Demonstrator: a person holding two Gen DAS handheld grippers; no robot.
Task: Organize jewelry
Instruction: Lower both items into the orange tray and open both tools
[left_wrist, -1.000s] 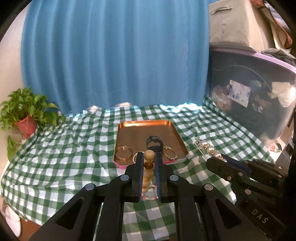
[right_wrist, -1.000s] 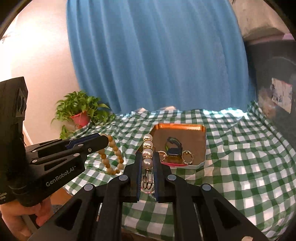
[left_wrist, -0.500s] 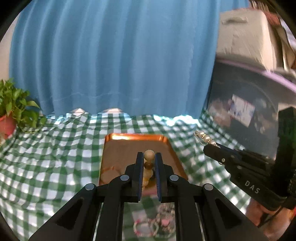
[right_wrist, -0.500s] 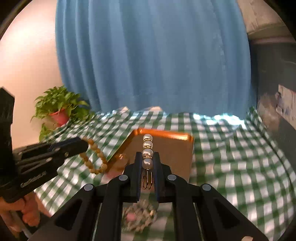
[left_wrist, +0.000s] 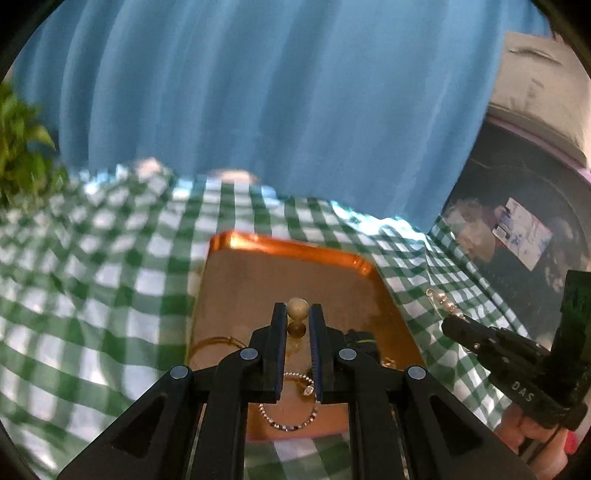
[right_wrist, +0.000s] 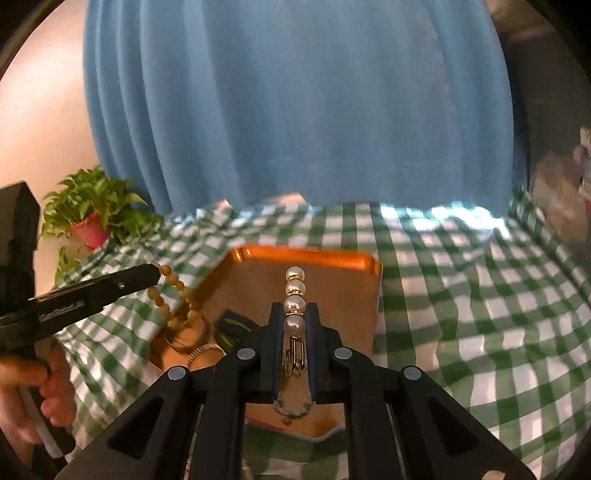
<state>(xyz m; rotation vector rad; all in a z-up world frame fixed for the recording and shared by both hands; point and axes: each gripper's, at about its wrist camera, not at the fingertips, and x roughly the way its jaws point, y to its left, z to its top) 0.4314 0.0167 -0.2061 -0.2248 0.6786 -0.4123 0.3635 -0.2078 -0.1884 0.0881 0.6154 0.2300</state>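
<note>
Blue curtain hangs behind a counter (right_wrist: 480, 295) under green-checked cloth, where a copper tray (left_wrist: 236, 243) lies lengthwise away from both cameras. Each gripper hovers over the tray's near end. The left gripper (left_wrist: 297, 314) is clamped on a wooden bead bracelet (right_wrist: 173, 295), its loop dangling above the tray's near left corner. The right gripper (right_wrist: 294, 317) is pinched on a pearl hair clip (right_wrist: 294, 295), whose long axis points straight toward the tray's far edge. A chain bracelet (left_wrist: 288, 413) and gold hoops already lie at the near end; the bare far half looks the likelier place to set both down.
</note>
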